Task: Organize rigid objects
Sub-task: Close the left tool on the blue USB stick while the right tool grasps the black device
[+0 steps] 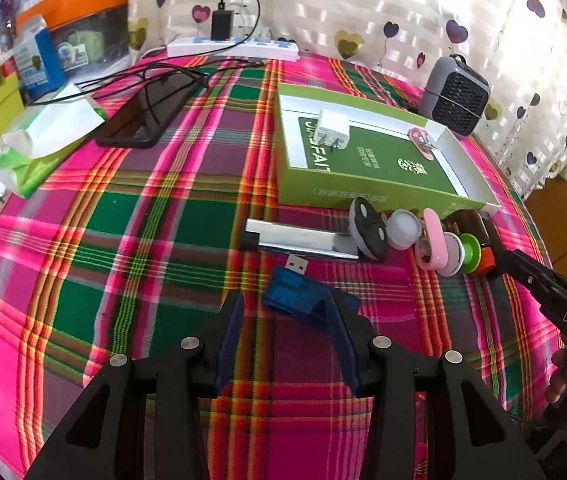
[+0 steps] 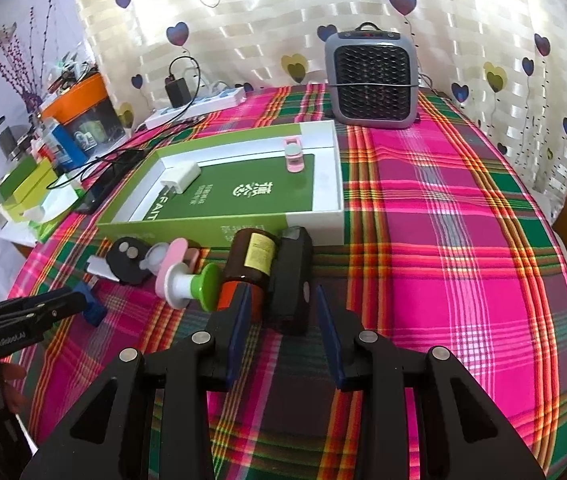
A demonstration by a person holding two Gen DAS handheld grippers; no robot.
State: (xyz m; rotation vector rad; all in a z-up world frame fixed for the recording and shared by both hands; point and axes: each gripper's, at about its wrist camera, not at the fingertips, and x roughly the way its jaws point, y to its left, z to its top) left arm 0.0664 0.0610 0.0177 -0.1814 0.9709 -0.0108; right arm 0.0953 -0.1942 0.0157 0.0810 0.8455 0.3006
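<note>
A blue USB card reader [image 1: 289, 294] lies on the plaid cloth at my left gripper [image 1: 283, 298]. The gripper is open; its right finger overlaps the reader and its left finger stands apart from it. My right gripper [image 2: 283, 294] is open around a black boxy device [image 2: 293, 276], with small gaps on both sides. A brown bottle [image 2: 257, 254] with an orange cap lies against that device, behind the left finger. The green box [image 1: 363, 186] holds a white charger plug [image 1: 333, 126] and a pink clip [image 1: 421, 140].
A silver stick [image 1: 299, 240], black key fob [image 1: 367, 224], pale round piece [image 1: 403, 228] and pink-and-green toy [image 1: 443, 252] line the box front. A phone [image 1: 143, 116], tissue pack [image 1: 47, 136], power strip [image 1: 235, 46] and grey heater [image 2: 371, 76] stand further back.
</note>
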